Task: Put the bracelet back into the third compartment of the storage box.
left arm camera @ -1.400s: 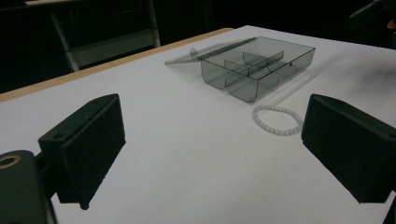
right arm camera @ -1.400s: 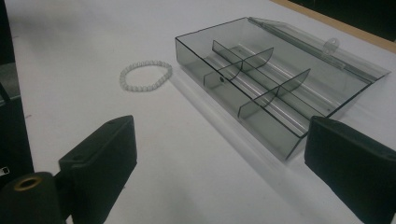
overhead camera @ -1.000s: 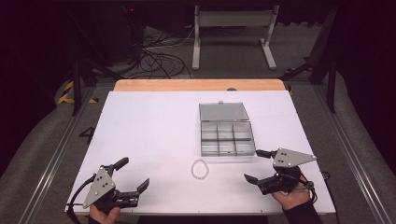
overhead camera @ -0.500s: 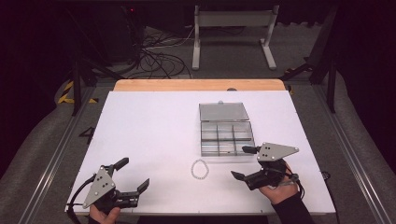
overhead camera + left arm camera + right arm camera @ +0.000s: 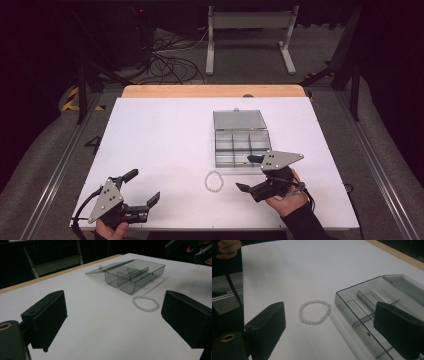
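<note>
Progress is slight so far — the bracelet (image 5: 214, 180) lies flat on the white counter (image 5: 160, 145), just in front of the box (image 5: 241, 146) on the person's side, touched by neither tool. Judging by the open box and the loose beads, the work in hand looks like getting the bracelet into one of the box's compartments, and none of that is done yet.

The box stands with its lid (image 5: 239, 120) folded back flat behind it, so opening is no longer needed. Its compartments look empty as far as the tinted walls let one see.

The right tool (image 5: 250, 173) hovers close to the box's near right corner, jaws spread wide with nothing between them. In the right gripper view the bracelet (image 5: 314, 311) sits ahead of the jaws, to the left of the box (image 5: 372, 312), well within reach but not yet straddled. The left tool (image 5: 142, 190) rests far to the left of the box near the counter's front edge, also wide and empty; from its own view the bracelet (image 5: 146, 303) lies off toward its right jaw.

Left to do, as I judge it — bring the right tool over the beads, close on them, lift, carry to a compartment, release.
</note>
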Demonstrator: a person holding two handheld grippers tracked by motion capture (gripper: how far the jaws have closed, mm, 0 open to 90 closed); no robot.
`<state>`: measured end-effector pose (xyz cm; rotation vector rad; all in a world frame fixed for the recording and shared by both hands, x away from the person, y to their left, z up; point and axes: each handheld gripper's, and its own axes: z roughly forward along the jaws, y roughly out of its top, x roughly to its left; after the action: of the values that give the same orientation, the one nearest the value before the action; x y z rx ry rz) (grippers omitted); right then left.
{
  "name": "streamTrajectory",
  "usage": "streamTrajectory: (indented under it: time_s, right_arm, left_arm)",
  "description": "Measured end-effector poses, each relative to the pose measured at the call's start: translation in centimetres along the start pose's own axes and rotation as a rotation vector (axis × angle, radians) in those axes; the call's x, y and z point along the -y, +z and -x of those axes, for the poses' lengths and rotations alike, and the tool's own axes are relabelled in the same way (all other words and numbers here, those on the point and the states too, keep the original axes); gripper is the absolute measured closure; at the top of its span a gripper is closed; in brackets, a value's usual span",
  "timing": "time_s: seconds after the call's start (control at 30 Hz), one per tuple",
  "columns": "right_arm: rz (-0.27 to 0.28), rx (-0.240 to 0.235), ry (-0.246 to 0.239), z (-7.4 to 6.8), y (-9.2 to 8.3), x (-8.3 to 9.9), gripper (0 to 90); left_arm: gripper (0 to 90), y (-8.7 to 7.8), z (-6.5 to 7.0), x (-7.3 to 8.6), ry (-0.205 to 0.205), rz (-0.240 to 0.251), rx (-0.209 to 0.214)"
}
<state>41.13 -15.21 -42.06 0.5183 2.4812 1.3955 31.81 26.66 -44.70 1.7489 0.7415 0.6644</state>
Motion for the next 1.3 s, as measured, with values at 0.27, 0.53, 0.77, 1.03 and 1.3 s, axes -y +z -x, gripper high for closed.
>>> streamTrajectory:
  time_s: [0.27,0.53,0.77,1.03,1.3]
  right_arm:
    - [-0.007,-0.004,-0.02,-0.5,0.7,-0.4,11.8]
    - [-0.012,-0.016,-0.02,-1.0,0.9,-0.5,21.1]
    - [-0.051,-0.046,-0.019,-1.5,2.3,-0.9,29.7]
    - [-0.075,-0.088,0.008,-1.4,3.8,-1.1,36.5]
    - [-0.105,-0.099,-0.002,-1.5,5.1,-1.0,41.3]
  left_arm:
    - [7.1,-0.1,0.0,0.0,-0.003,0.005,0.002]
    - [7.1,0.0,0.1,0.0,0.001,-0.001,0.004]
    - [7.1,0.0,0.0,0.0,0.004,-0.002,0.004]
    - [7.2,0.1,0.1,0.0,0.002,-0.004,0.0]
    - [7.2,0.2,0.1,0.0,0.001,-0.009,0.005]
